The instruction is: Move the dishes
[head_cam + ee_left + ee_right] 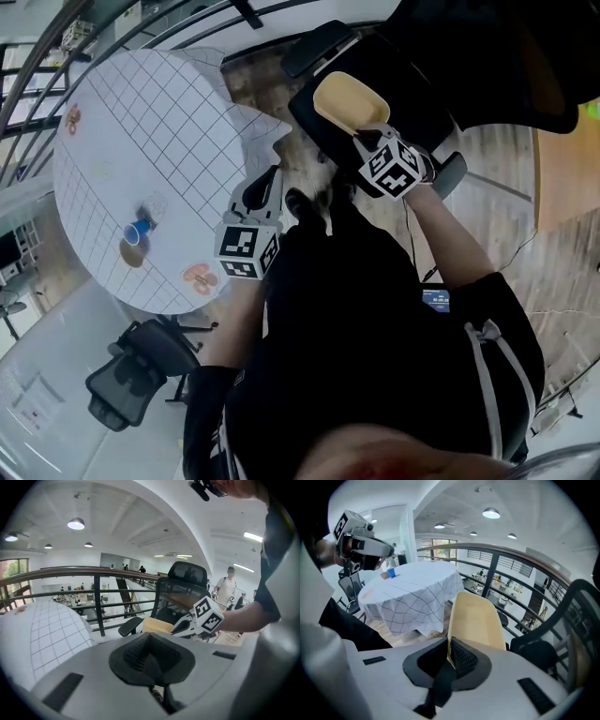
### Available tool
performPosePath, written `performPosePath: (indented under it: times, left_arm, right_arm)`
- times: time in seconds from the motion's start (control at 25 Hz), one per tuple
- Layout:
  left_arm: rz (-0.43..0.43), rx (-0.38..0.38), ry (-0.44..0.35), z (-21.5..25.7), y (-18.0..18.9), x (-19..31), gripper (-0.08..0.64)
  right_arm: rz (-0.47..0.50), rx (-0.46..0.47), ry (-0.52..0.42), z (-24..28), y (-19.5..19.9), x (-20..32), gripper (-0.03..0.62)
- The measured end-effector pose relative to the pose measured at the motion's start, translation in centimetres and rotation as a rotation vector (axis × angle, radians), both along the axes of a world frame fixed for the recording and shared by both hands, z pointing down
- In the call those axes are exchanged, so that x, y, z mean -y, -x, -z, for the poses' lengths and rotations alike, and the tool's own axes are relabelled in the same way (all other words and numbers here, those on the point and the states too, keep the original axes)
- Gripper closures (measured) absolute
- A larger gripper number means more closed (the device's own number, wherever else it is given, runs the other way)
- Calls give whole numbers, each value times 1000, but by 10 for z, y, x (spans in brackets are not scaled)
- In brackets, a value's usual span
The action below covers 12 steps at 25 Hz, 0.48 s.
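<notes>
**Head view.** Your right gripper [367, 141] holds the yellow dish [347, 101] by its near rim, in the air over a black office chair [422, 94]. Your left gripper [266, 186] hangs lower and to the left, just beside the round table [141, 131] with its checked cloth. A blue cup [139, 231] stands on that table, well apart from the dish.

**Left gripper view.** Your left jaws are pressed together with nothing between them. Beyond them, the right gripper carries the dish in front of the chair. A dark railing [96, 606] runs behind.

**Right gripper view.** Your right jaws are clamped on the dish's edge. The dish juts out past them, tilted up on its side. The table and cup lie to the left, and the left gripper shows at upper left.
</notes>
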<state>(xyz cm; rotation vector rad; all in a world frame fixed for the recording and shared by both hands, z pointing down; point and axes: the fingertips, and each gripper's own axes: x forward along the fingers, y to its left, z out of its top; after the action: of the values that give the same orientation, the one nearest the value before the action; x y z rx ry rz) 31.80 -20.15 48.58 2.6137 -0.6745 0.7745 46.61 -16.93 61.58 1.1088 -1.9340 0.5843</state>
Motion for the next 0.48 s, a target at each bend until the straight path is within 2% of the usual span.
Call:
performPosePath:
  times: [0.2,0.48]
  left_arm:
    - [107,-9,-50,30,52,-6,556]
    - [253,-31,-104,63,154,-24,555]
  right_arm:
    - [187,-54,-71,56,48,8,557]
    - [449,-136,-116,99,147,1,557]
